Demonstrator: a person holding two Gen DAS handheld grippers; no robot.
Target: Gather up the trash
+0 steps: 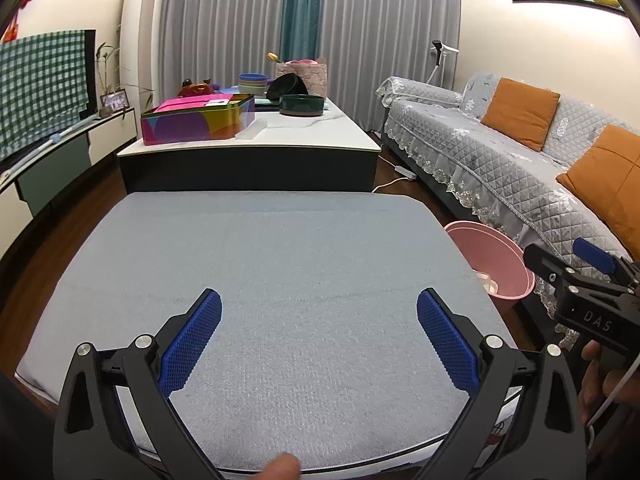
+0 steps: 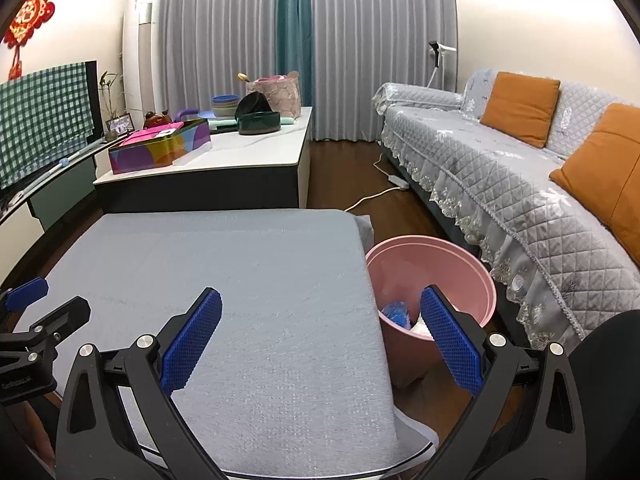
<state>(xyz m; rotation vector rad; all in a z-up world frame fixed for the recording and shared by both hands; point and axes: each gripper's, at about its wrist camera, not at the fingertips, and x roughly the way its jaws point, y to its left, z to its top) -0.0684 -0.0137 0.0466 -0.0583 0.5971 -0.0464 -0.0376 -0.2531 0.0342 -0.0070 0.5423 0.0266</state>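
Hovering over table [image 1: 280,248], jaws spread

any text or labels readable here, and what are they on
"DAS": on the body of the right gripper, seen from the left wrist.
Small white lettering on the left gripper body: too blurred to read.
Red wall ornament character: not legible.

Under my claws: grey woven cloth pad [image 1: 280,272], matt, slightly rough. My finger pads [image 1: 192,344]: blue rubbery waffle texture; arms black matt plastic, shiny metal rivets. Right of my right claw: pink bin [image 2: 460,264], smooth plastic. Beyond: quilted fabric sofa cover [image 2: 500,184], glossy wood floor [image 2: 344,168].
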